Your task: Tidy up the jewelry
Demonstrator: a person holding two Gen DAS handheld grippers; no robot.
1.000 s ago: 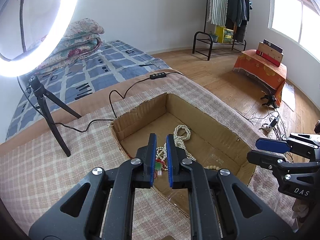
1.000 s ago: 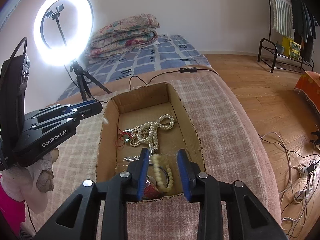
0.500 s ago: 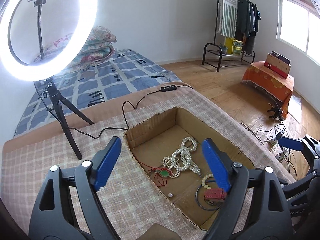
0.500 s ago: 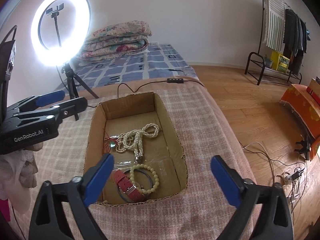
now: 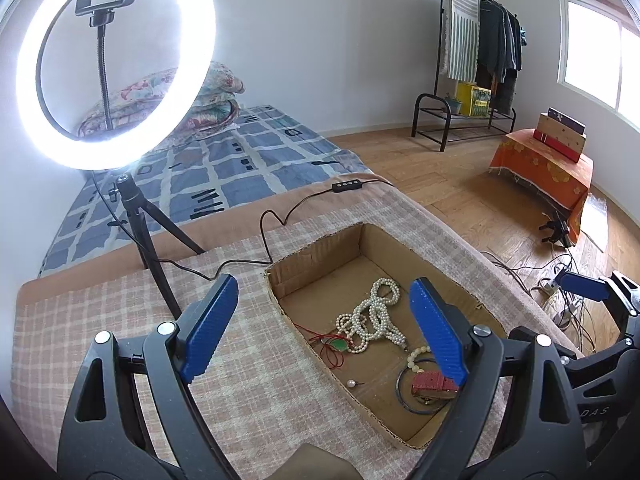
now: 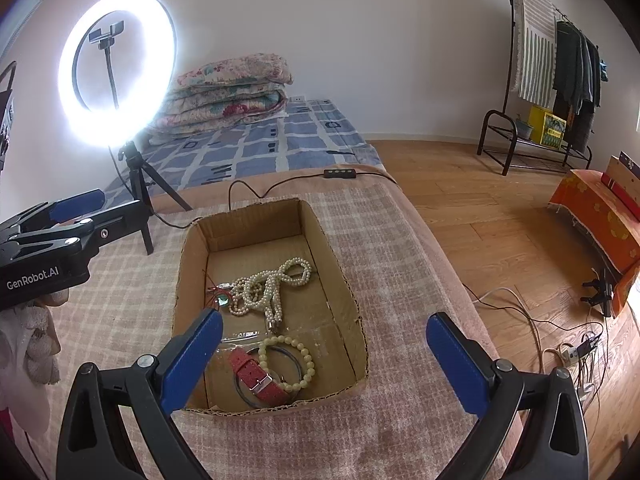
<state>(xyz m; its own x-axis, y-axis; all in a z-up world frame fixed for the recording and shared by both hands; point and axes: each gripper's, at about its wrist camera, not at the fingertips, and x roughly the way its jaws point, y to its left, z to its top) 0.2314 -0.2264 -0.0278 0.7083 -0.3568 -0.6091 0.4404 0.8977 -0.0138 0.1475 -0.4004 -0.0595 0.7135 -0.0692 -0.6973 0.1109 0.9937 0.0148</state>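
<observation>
An open cardboard box [image 5: 316, 254] [image 6: 344, 288] lies on the checked blanket. In it lie a white pearl necklace [image 5: 372, 318] [image 6: 268, 284], a green pendant on red cord [image 5: 339, 346] [image 6: 221, 300], a cream bead bracelet [image 6: 306, 362] [image 5: 416, 356], a red watch strap [image 6: 256, 378] [image 5: 434, 383], a dark bangle [image 5: 404, 394] and a loose pearl [image 5: 351, 383]. My left gripper [image 5: 324, 332] is open and empty, above the box's left edge. My right gripper [image 6: 324, 360] is open and empty, above the box's near end.
A lit ring light [image 5: 116, 64] [image 6: 116, 68] on a tripod [image 5: 152, 252] stands on the blanket left of the box, its cable [image 5: 276, 216] running past the box's far end. Folded quilts [image 6: 228, 92] lie behind. Cables [image 6: 560, 340] litter the wooden floor on the right.
Both grippers have opened wide from nearly shut and pulled back up from the box. The bead bracelet that was between the right fingers now lies in the box.
</observation>
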